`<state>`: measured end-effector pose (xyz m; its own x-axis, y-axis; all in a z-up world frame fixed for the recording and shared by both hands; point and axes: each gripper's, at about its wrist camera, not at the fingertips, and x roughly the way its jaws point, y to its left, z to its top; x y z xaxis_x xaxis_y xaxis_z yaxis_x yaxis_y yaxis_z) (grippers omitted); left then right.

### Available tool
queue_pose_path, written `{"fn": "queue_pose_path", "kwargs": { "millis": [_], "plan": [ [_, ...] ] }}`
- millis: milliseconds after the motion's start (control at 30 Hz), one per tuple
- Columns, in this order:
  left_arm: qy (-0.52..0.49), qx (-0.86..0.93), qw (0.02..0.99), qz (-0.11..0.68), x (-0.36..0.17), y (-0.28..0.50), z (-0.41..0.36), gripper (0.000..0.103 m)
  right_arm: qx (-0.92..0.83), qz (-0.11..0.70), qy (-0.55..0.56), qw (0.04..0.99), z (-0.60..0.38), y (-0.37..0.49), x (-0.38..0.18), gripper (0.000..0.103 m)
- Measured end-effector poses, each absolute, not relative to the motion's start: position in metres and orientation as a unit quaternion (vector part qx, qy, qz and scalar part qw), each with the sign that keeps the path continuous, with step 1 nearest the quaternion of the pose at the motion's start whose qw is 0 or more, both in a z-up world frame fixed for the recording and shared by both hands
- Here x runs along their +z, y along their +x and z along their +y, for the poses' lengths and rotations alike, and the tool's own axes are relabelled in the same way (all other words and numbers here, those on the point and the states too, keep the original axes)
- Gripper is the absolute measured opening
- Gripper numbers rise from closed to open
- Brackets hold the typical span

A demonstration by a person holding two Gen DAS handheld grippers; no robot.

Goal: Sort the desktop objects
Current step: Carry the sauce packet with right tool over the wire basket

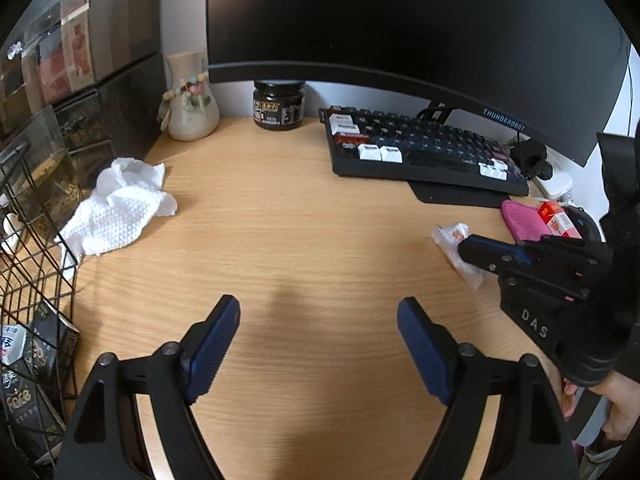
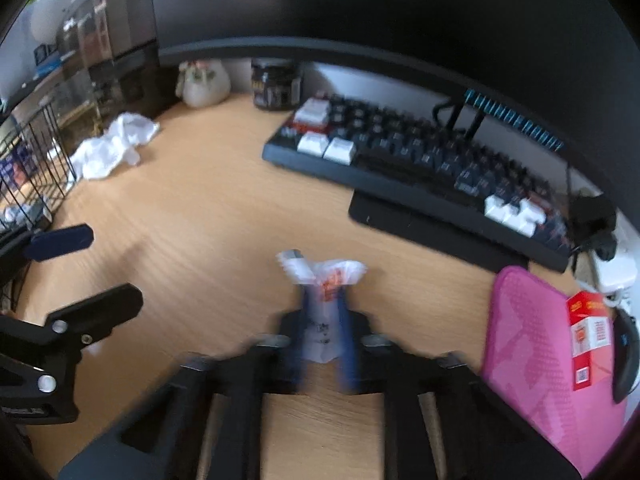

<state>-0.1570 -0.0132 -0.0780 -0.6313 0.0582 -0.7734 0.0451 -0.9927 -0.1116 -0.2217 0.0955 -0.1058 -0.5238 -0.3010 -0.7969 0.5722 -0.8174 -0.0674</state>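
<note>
Two grippers are out over our wooden desk. Far ahead of both, we see the big black monitor across the back. Below it, ahead and to the right of our left gripper, lies the dark keyboard with a few white keys. At the far left of that gripper stands a black wire basket with small packs inside. Just beside the basket, ahead and left of the left gripper, a crumpled white tissue lies on the desk. Farther ahead stands a cream vase, and near it a dark jar sits under the monitor.

To the right of our right gripper lies a pink pad, with a red and white box on it.

Our left gripper is spread wide and holds nothing. It hangs over bare desk, with its blue pads well apart.

Our right gripper is pinching a small white wrapper with orange print. The wrapper sticks out past the tips, and this view is blurry. From the left camera we see the wrapper off to the right, touching the desk or just over it; we cannot tell which.
</note>
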Motion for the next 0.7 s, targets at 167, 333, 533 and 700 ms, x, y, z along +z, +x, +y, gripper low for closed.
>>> {"fn": "queue_pose_path", "kwargs": {
  "millis": [167,333,533,700],
  "plan": [
    [-0.415,0.908,-0.001,-0.058,-0.061,-0.146,-0.014,0.083,-0.857,0.161,0.413,0.261,0.094,-0.212,-0.101,0.002],
    [-0.393,0.918,-0.006,-0.056,-0.039,-0.130,-0.016,0.083,-0.867,0.157,0.384,0.275,0.092,-0.187,-0.073,0.002],
    [-0.358,0.932,-0.019,-0.057,-0.005,-0.103,-0.023,0.083,-0.879,0.156,0.338,0.298,0.082,-0.152,-0.027,0.002],
    [-0.331,0.941,-0.040,-0.060,0.022,-0.076,-0.039,0.083,-0.883,0.158,0.300,0.324,0.066,-0.120,0.008,0.002]
  ]
}}
